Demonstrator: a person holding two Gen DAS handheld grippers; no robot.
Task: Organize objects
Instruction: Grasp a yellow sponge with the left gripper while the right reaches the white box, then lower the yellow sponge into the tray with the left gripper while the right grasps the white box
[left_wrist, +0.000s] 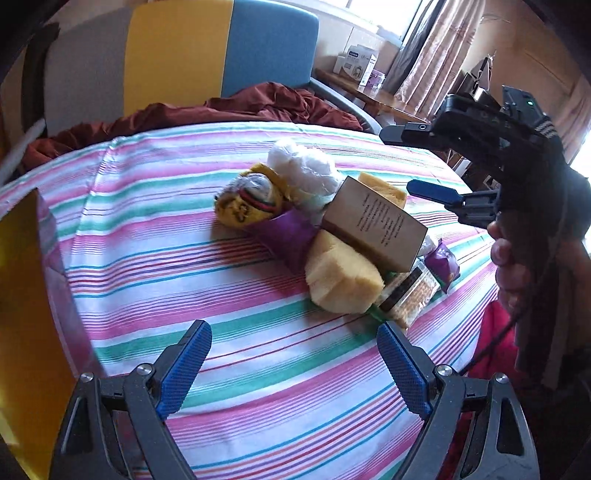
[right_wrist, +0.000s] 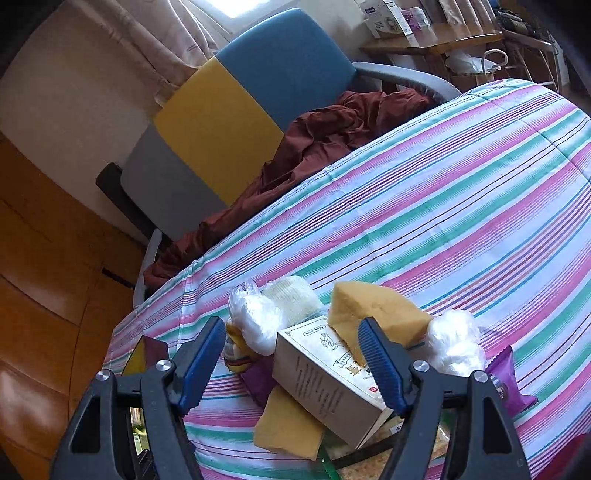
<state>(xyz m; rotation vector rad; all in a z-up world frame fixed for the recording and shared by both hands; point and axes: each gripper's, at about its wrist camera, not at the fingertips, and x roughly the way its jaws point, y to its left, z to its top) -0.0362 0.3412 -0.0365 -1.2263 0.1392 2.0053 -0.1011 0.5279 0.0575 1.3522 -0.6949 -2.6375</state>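
Both grippers hang empty, fingers apart — left gripper short of the pile, right gripper right above it. The cardboard box lies between the right fingers, atop a yellow sponge. Likely the approach step — next, lower and clamp the box squarely.

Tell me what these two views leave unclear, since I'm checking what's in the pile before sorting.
- Cracker pack: left wrist view, partly under the cardboard box and sponge; right wrist view, behind the right gripper.
- Box print: both views, too small to read.
- Yellow panel: left wrist view, cut by the edge.
- Purple wrapper: right wrist view, partly behind a finger.
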